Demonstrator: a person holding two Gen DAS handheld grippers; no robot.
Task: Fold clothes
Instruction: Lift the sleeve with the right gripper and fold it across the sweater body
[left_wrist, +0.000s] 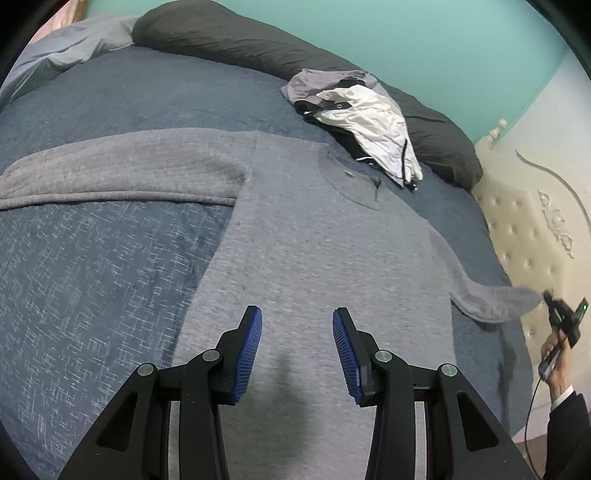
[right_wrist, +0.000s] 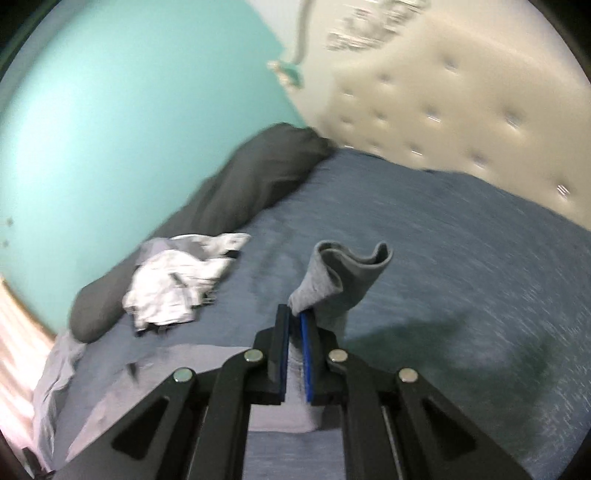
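Note:
A grey long-sleeved sweater (left_wrist: 317, 236) lies flat on the blue bedspread (left_wrist: 92, 277), collar toward the far side. Its left sleeve (left_wrist: 122, 173) stretches out to the left. My left gripper (left_wrist: 297, 321) hovers above the sweater's lower body, jaws open with nothing between the blue pads. The right sleeve (left_wrist: 495, 295) is lifted off the bed, its cuff (right_wrist: 343, 280) pinched in my right gripper (right_wrist: 294, 317), which is shut on it. In the left wrist view the right gripper (left_wrist: 550, 301) shows at the far right, held by a hand.
A crumpled white and grey garment pile (left_wrist: 365, 114) lies beyond the sweater's collar. A long dark grey pillow (left_wrist: 236, 44) runs along the teal wall. A cream tufted headboard (right_wrist: 461, 99) borders the bed on the right. A light sheet (left_wrist: 62, 51) is bunched at the far left.

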